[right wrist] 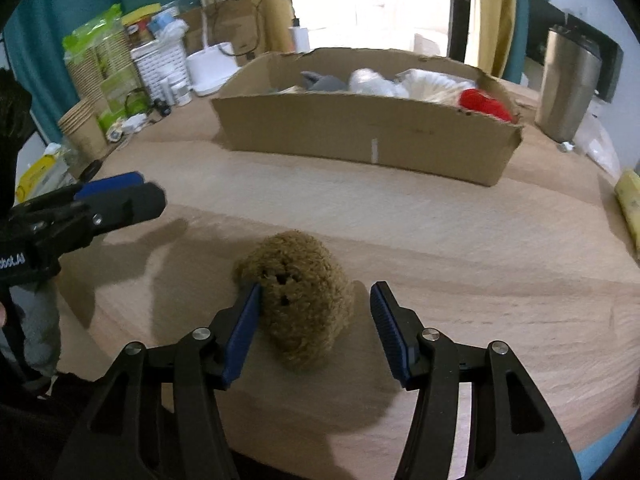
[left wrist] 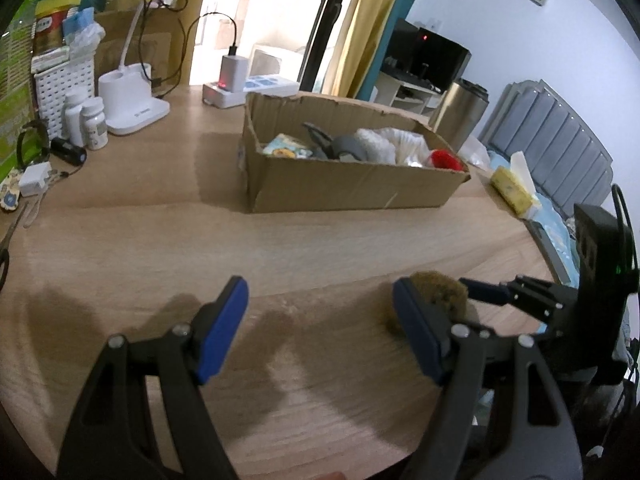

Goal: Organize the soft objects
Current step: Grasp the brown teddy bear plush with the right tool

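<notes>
- Bottles and a white lamp base crowd the wooden surface's left edge.
- Left gripper: jaws wide, empty.
- Cardboard box mid-surface holds soft items.
- Brown plush lies between the right gripper's parted jaws, unclamped.
- Steel canister, far right.

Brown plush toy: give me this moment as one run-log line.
brown plush toy on table, between open right gripper fingers | left gripper open, empty | cardboard box beyond

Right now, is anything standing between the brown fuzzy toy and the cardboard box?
Nothing visible. Only bare tabletop lies between the brown fuzzy toy and the cardboard box. The open right gripper already straddles the toy.
</notes>
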A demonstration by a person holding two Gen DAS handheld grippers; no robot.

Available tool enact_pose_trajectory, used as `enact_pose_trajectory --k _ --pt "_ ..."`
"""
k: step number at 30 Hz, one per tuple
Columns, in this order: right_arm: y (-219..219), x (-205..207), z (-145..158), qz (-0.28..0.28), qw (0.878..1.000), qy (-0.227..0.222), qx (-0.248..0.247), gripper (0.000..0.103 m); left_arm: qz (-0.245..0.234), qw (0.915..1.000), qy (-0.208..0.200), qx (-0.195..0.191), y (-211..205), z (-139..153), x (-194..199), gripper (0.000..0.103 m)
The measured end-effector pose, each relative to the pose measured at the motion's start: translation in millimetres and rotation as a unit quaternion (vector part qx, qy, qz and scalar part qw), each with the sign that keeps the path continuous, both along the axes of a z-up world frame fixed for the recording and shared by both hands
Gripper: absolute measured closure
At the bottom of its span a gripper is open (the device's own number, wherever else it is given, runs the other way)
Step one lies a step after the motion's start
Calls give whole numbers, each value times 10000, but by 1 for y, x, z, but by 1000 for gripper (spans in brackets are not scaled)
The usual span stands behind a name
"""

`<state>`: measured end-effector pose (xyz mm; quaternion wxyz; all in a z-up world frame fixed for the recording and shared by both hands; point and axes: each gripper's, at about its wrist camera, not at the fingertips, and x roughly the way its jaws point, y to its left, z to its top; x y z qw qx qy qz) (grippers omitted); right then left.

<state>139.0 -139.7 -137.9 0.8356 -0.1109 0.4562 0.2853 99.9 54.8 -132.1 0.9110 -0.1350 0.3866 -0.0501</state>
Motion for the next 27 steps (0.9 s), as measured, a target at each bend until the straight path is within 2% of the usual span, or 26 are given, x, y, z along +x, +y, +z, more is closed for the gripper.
enact_pose_trajectory --k 5,11,14,18,21,27 --pt "-12 17 3 -141 9997 -154 -94 44 -9 10000 70 10 -2 -1 11 27" --pt "-37 38 10 -535 9969 -473 -327 43 -71 9999 86 7 -8 0 22 27" --pt "-51 42 15 -760 9952 -539 -284 41 -142 9999 81 14 -12 1 25 27" --pt "-62 41 20 -959 9944 -434 7 22 -235 9997 62 22 -16 3 27 27" --pt "-59 40 20 -971 9946 -236 277 21 -267 9996 45 59 -18 5 28 27" --pt "-36 40 12 -969 9946 -65 353 20 -198 9998 31 48 -11 5 24 27"
